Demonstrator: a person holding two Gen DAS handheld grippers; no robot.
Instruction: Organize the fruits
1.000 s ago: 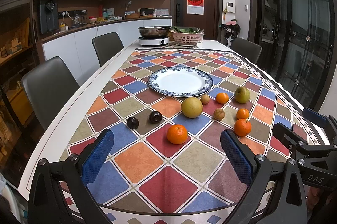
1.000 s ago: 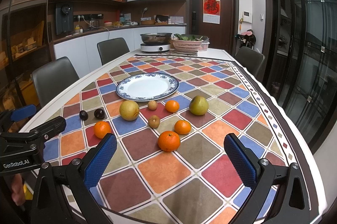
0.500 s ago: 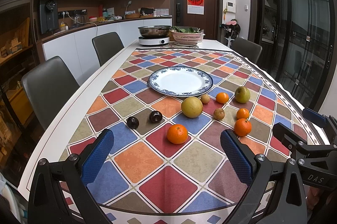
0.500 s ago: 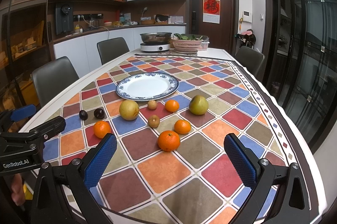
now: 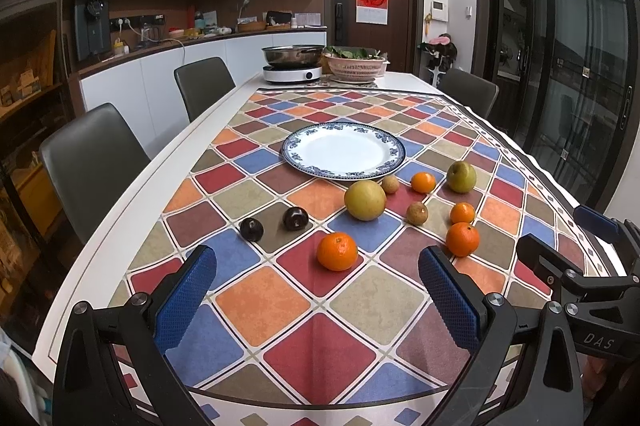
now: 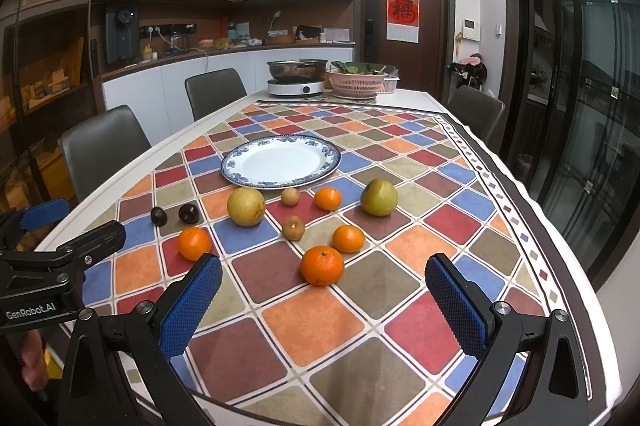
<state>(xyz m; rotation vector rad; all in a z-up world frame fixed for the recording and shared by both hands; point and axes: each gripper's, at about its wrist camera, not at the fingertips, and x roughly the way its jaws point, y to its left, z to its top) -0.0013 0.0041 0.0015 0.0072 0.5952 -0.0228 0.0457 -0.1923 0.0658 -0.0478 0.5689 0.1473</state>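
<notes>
— Two grippers are seen, left gripper (image 5: 316, 290) and right gripper (image 6: 324, 294): how are they held?
— Both are spread wide, nothing gripped. Fruits (image 5: 365, 200) are scattered on the tablecloth (image 5: 320, 338) before the plate (image 5: 343, 149).

Surface (image 5: 132, 209): long, white-edged, covered by a cloth (image 5: 320, 338) of red, blue, orange and olive diamonds.

Lying directly on the cloth:
- blue-rimmed white plate (image 5: 344, 150), mid-surface, bare;
- large yellow-green fruit (image 5: 365, 200), just in front of the plate;
- green pear-like fruit (image 5: 461, 177), to the right;
- four oranges: (image 5: 337, 251), (image 5: 462, 239), (image 5: 462, 213), (image 5: 423, 182);
- two small brown fruits (image 5: 389, 184), (image 5: 417, 213);
- two dark round fruits (image 5: 251, 229), (image 5: 295, 218), side by side at left, apart from the rest.

Far end, beyond the cloth: induction cooker (image 5: 292, 73) bearing a steel pan; pink basket (image 5: 354, 67) of greens beside it.
</notes>
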